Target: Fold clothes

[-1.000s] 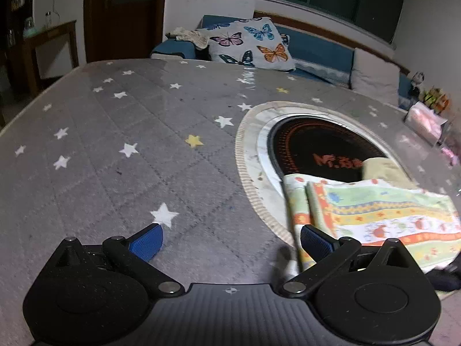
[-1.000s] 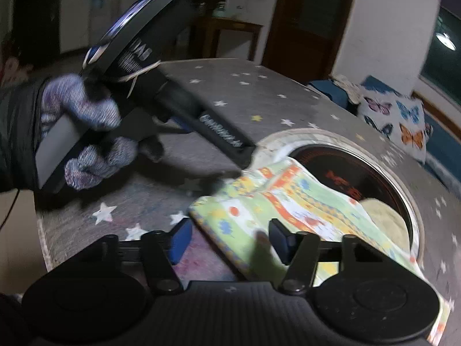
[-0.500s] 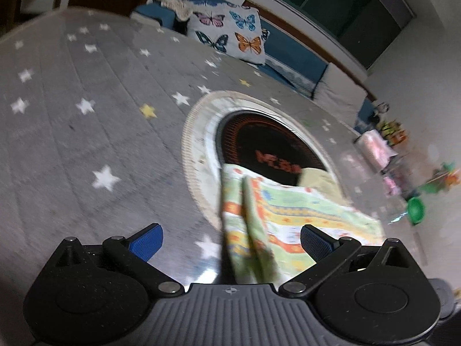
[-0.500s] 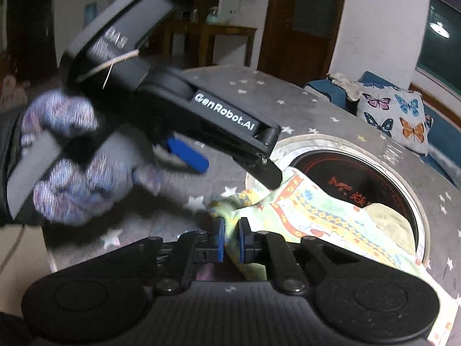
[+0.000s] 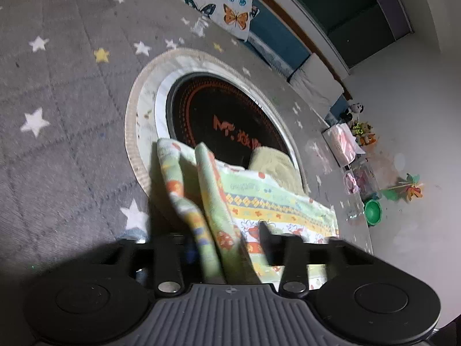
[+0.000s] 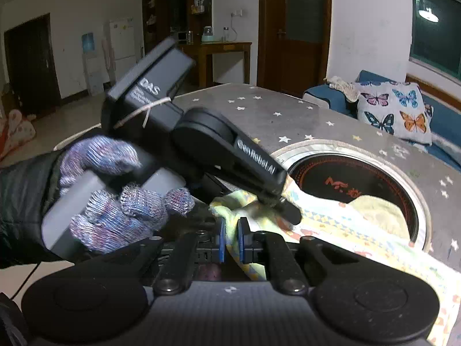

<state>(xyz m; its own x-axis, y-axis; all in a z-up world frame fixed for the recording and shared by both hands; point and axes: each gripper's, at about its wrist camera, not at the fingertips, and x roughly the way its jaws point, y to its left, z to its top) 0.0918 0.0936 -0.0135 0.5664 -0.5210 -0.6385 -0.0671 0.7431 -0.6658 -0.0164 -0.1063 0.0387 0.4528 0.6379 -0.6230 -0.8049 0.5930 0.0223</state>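
Plainly, the biggest worry is the table (image 5: pixel 72 132) itself: its grey star-print cover is cut away around a round black cooktop (image 5: pixel 219 118) set in a pale ring, and the patterned cloth (image 5: pixel 268 201) lies half across that opening, near the table's front edge. If the fold is dragged rather than lifted, I'd expect the far end to catch on the ring's lip or slide into the recess, where a yellowish rag (image 5: pixel 273 164) already sits under it and could get pulled along.

Next is the cloth. It is already doubled into a long strip, and both tools have the same near end bunched up. Two layers pinched unevenly could split apart when raised, and the fold would come out skewed.

Then the two tools. The left gripper (image 5: pixel 224 245) has just been closing, with a ridge of the cloth standing between its narrowed jaws; motion blur keeps me from saying the pads truly bite. The right gripper (image 6: pixel 230 239) is nearly closed, its blue pads (image 6: pixel 221 238) pinching a thin edge of fabric. The gloved left hand (image 6: pixel 115 199) crowds right over that spot, so the housings could knock together and jerk the small pinch loose.
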